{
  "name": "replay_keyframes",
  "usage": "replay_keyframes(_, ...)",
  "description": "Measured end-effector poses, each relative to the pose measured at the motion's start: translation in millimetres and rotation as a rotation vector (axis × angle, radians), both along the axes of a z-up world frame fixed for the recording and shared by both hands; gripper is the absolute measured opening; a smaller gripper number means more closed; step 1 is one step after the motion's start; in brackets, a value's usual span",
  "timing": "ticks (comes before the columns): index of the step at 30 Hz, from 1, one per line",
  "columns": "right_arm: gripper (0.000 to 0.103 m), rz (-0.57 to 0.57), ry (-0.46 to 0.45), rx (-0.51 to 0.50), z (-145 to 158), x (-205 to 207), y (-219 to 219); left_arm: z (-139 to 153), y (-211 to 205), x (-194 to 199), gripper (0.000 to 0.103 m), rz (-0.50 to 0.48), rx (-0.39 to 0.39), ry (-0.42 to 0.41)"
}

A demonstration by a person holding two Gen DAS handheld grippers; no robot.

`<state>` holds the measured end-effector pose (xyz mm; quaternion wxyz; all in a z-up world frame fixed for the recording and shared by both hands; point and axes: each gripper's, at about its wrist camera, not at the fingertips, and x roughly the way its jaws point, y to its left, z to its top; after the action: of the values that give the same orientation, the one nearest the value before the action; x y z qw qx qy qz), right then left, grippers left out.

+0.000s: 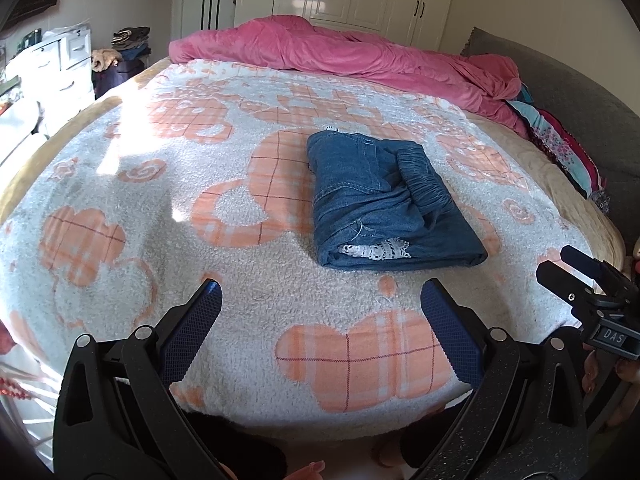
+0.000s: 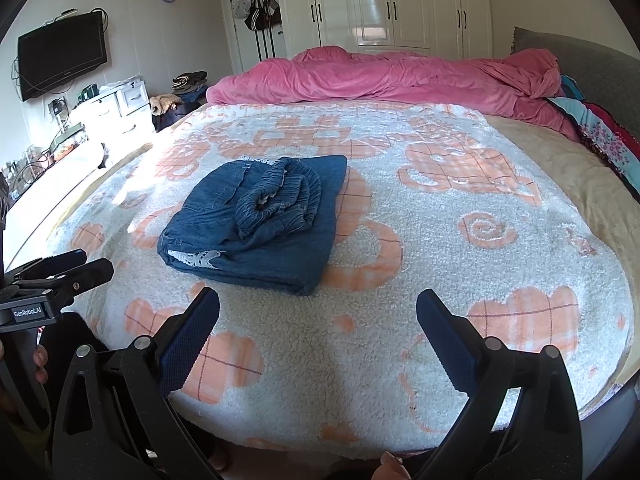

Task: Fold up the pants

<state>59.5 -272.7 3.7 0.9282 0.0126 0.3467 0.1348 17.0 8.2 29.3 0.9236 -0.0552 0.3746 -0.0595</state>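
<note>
A pair of blue denim pants lies folded into a compact bundle on the white and orange blanket; white lace trim shows at its near edge and the elastic waistband is on top. My left gripper hovers open near the bed's front edge, short of the bundle, holding nothing. In the right wrist view the same pants lie ahead and to the left, and my right gripper is open and empty, also apart from them. Each gripper appears at the edge of the other's view: right gripper, left gripper.
A crumpled pink duvet runs along the far side of the bed. Patterned pillows and a grey headboard stand at the right. White drawers, stacked clothes and a wall TV are at the left; white wardrobes behind.
</note>
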Motion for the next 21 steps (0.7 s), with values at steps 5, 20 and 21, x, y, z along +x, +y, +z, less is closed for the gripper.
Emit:
replay_keyframes(5,0.098,-0.006,0.014,-0.005,-4.2,1.4,-0.2,-0.2,1.7,1.8,0.094,-0.014,-0.014,0.007)
replay_keyframes(20,0.098,-0.030,0.058,-0.040,-22.3,19.6,-7.8,-16.1,13.0,14.9,0.094,0.016,0.006,0.058)
replay_keyframes(21,0.098,-0.032,0.064,-0.040,-24.1,22.7,-8.8,-16.7,15.2,16.1,0.094,0.020,0.004,0.059)
